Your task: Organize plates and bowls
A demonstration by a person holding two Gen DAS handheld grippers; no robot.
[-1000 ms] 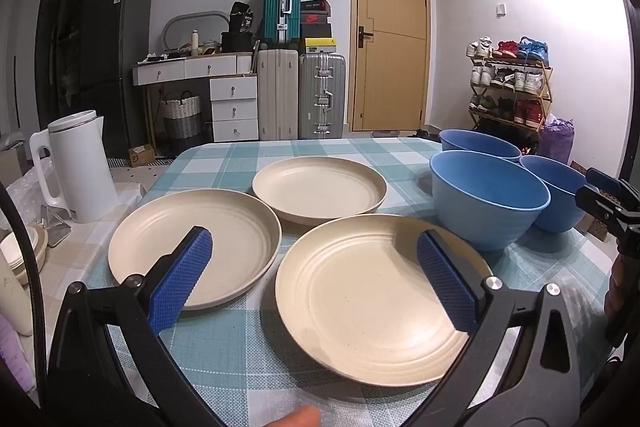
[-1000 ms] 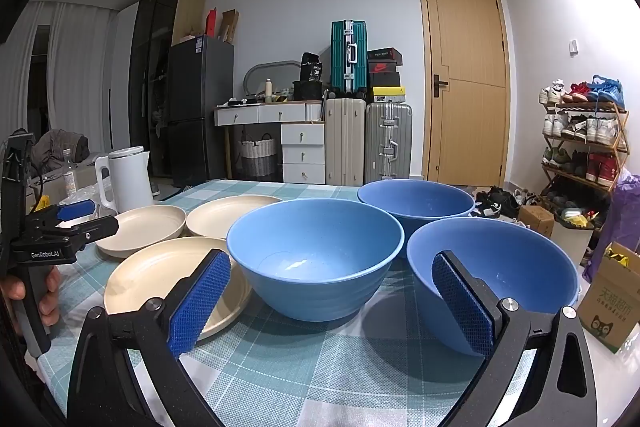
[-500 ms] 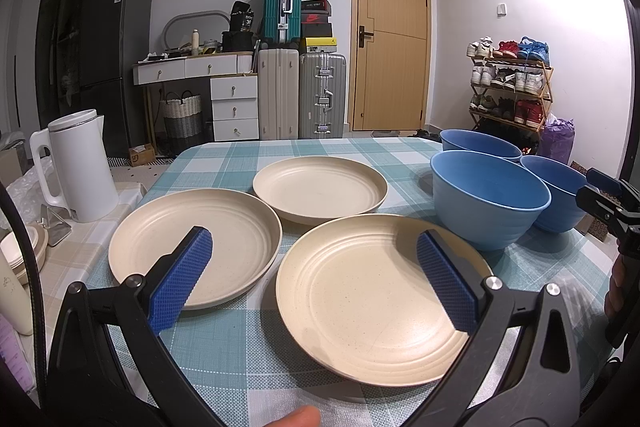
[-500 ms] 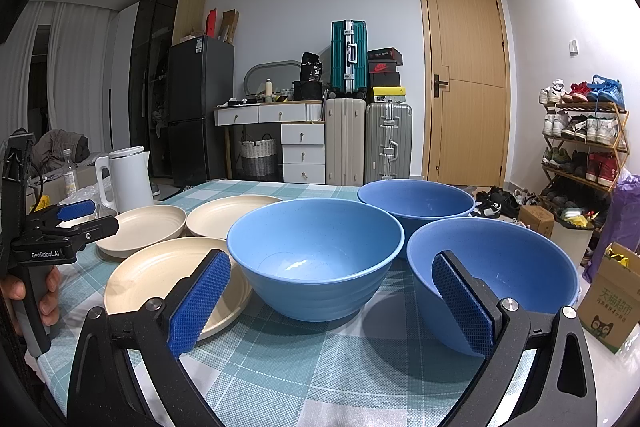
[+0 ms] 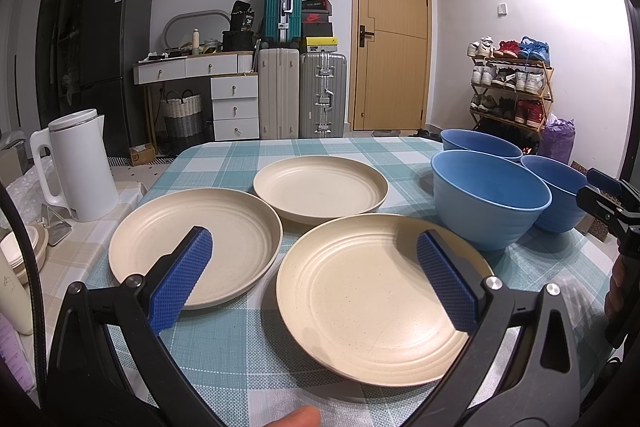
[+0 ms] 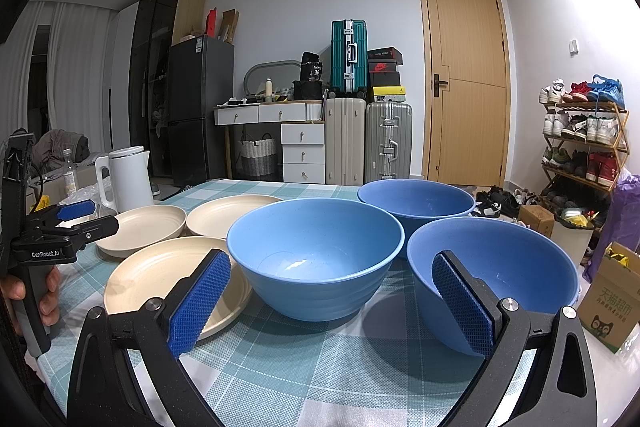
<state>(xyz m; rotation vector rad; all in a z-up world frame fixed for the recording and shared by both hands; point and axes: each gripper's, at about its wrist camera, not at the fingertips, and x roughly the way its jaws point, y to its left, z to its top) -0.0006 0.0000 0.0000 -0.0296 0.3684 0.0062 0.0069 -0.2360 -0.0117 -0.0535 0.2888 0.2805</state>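
Covering the space under both tongs, the checked table (image 5: 256, 355) carries three cream plates and three blue bowls, all lying separate and none stacked yet. Right under the left gripper (image 5: 316, 273), whose pads stand wide apart and empty, lies the nearest plate (image 5: 372, 303), with the other two plates ahead and to its left. In front of the right gripper (image 6: 332, 301), also spread apart and holding nothing, sits the middle bowl (image 6: 316, 263), so I judge each hand is nearer to its own pile.

Checked table (image 5: 248, 163) bears plates (image 5: 320, 187), bowls (image 5: 488, 195).
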